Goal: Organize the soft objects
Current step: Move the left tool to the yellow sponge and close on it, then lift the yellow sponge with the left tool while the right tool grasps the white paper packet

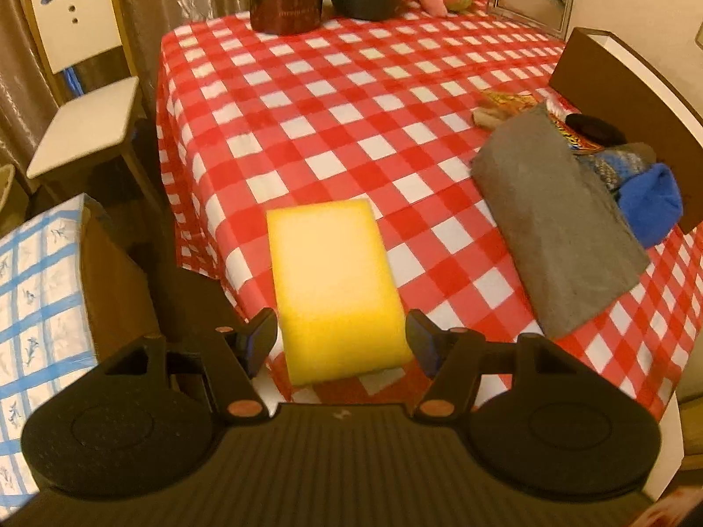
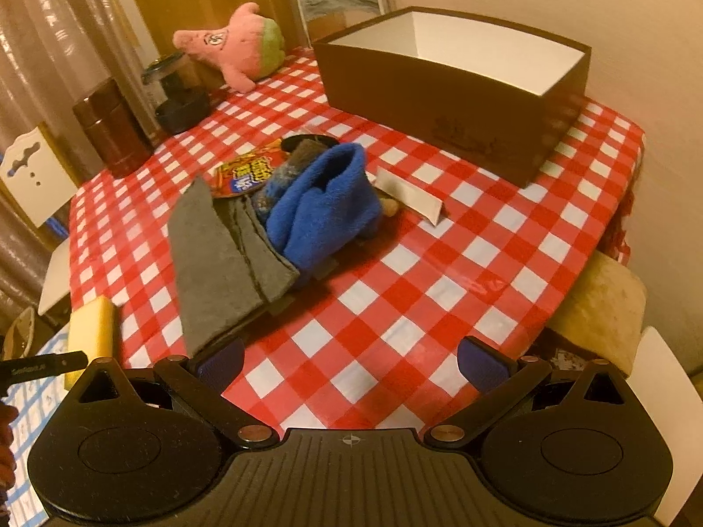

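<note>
A: Start with the biggest things. What is there?

B: One table under a red-and-white checked cloth (image 2: 395,307). One open brown box (image 2: 457,96) with a white inside stands at its far right corner. One white chair (image 1: 83,83) is beside the table's left edge.

A: And the soft things?

B: One folded grey felt cloth (image 2: 219,259) lies mid-table, touching one blue fleece cloth (image 2: 325,211) heaped against it. One yellow sponge (image 1: 334,285) lies at the near left edge. One pink plush toy (image 2: 237,48) sits at the far side, well apart from the heap.

A: Anything smaller?

B: One dark red canister (image 2: 114,127), one dark glass jar (image 2: 175,96), one framed picture (image 2: 342,4) at the back, one bright snack packet (image 2: 250,171) tucked under the cloths.

A: The grippers?

B: Two. The left gripper (image 1: 338,342) has its jaws spread on either side of the sponge's near end, with narrow gaps and no pinch. The right gripper (image 2: 351,364) is spread wide over bare cloth, nothing between its fingers.
</note>
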`<state>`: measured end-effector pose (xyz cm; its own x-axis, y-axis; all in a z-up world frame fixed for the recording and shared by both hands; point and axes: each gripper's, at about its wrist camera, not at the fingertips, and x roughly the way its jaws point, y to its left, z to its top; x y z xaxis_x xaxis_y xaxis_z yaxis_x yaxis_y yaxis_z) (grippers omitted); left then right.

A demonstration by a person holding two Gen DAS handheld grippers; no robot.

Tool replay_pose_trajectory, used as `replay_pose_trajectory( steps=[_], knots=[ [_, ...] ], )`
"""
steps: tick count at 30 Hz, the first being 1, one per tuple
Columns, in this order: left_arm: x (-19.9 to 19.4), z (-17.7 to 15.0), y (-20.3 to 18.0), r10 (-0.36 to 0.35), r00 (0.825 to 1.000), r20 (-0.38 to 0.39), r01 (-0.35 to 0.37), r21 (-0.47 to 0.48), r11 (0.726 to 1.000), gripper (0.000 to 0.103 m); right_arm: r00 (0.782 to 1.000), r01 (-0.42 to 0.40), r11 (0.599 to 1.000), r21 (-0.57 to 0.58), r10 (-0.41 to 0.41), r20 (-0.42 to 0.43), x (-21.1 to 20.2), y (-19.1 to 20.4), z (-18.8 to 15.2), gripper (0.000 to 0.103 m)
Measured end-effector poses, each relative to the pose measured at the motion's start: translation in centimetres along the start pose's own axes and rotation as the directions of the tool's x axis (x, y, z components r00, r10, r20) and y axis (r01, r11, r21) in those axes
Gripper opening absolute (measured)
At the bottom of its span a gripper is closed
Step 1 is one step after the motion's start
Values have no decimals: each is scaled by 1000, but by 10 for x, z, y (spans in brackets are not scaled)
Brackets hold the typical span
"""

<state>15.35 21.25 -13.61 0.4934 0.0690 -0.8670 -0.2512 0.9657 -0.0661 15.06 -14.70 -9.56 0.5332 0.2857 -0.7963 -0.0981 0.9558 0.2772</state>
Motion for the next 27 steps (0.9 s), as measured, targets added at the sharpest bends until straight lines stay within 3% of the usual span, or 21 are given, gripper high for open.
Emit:
replay_pose_trajectory(
  steps=[12,27],
  knots=[
    [24,19,3,-32,999,-29,30,-51,998,66,999,50,998,40,-49,-21,1,-11,-6,103],
    [52,26,-20,59,997,-39,-53,144,988,70,995,101,993,67,-99,-19,-3,-24,-9,103]
  ],
)
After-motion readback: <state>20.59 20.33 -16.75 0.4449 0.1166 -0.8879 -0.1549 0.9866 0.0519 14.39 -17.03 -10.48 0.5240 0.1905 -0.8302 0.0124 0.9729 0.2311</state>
